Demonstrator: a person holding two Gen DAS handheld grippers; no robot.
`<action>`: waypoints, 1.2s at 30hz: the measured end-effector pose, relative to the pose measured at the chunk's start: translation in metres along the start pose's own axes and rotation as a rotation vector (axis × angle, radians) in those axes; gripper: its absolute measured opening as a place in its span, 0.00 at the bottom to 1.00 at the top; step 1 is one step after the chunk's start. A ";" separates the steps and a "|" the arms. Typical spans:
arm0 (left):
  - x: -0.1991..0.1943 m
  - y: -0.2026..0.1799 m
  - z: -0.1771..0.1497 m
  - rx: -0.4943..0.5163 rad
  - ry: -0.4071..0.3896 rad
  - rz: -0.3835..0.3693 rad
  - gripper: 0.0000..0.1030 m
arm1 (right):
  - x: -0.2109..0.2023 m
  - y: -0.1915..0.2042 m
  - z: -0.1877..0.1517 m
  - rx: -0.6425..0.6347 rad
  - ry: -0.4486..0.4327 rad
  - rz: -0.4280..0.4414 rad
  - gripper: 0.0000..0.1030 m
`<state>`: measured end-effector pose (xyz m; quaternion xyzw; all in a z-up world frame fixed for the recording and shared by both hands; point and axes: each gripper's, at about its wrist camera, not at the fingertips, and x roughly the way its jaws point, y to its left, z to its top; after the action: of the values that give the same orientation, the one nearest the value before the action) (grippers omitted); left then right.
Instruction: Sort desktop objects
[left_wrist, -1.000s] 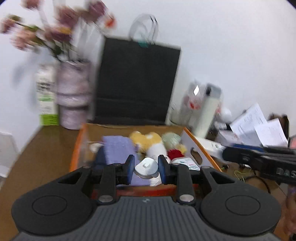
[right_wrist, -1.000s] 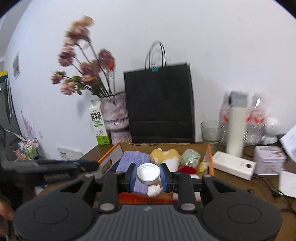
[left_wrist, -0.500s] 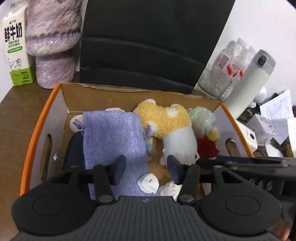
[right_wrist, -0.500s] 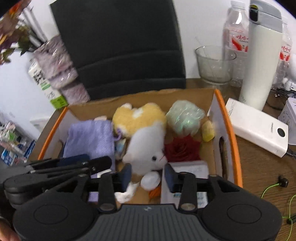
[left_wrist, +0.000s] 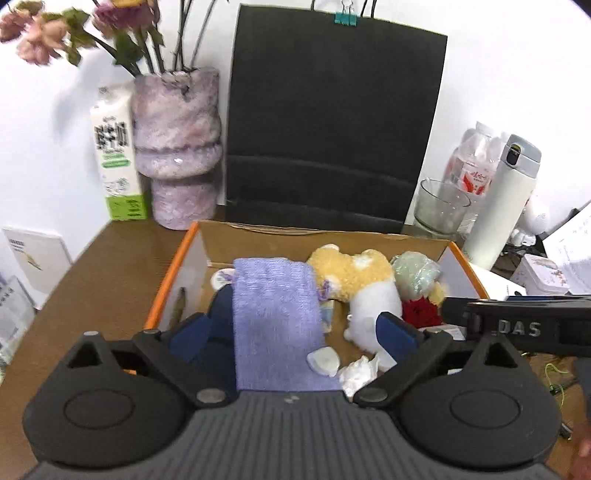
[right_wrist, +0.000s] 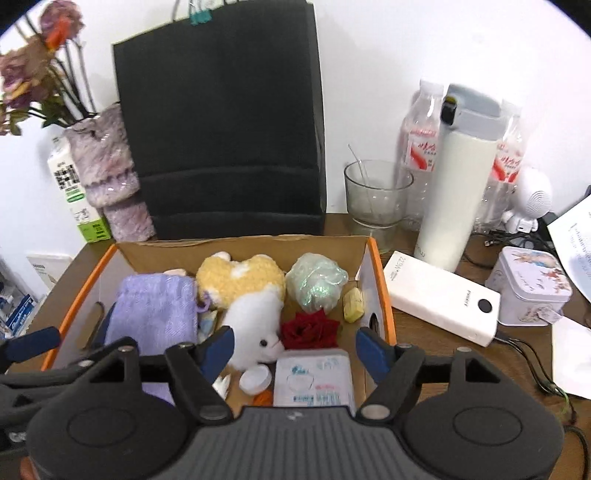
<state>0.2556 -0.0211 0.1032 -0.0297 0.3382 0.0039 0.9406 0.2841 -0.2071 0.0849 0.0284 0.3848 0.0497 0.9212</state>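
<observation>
Both claws hold nothing now, their fingers spread wide, where a second ago each pinched a small white piece. The left gripper (left_wrist: 291, 332) has let go of its white cap (left_wrist: 323, 362), which lies in the cardboard box (left_wrist: 173, 273) just below its fingertips, on the purple pouch (left_wrist: 275, 317). The right gripper (right_wrist: 295, 345) has dropped its white lid (right_wrist: 255, 379), which rests under its open jaws beside the tissue packet (right_wrist: 314, 376).

Orange-rimmed cardboard box (right_wrist: 380, 291), open top, full. Purple cloth pouch (right_wrist: 157, 314) flat at 9 o'clock. Yellow-and-white plush (right_wrist: 251, 295) centre, lying down, head toward 6. Green mesh ball (right_wrist: 316, 286) at 1 o'clock, red rose (right_wrist: 309, 328) just below. White cap (right_wrist: 255, 378) and tissue pack (right_wrist: 314, 376) at 6 o'clock.
</observation>
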 end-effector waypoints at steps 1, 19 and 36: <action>-0.005 0.000 -0.001 0.008 -0.005 0.007 0.97 | -0.008 0.000 -0.003 0.001 -0.012 0.008 0.70; -0.140 0.034 -0.126 0.035 -0.154 -0.034 1.00 | -0.136 0.023 -0.159 -0.079 -0.284 0.079 0.82; -0.183 0.048 -0.251 0.029 -0.085 -0.114 1.00 | -0.175 0.026 -0.307 -0.106 -0.229 0.050 0.85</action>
<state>-0.0468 0.0140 0.0240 -0.0352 0.2957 -0.0535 0.9531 -0.0583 -0.1967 -0.0045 -0.0051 0.2733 0.0894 0.9578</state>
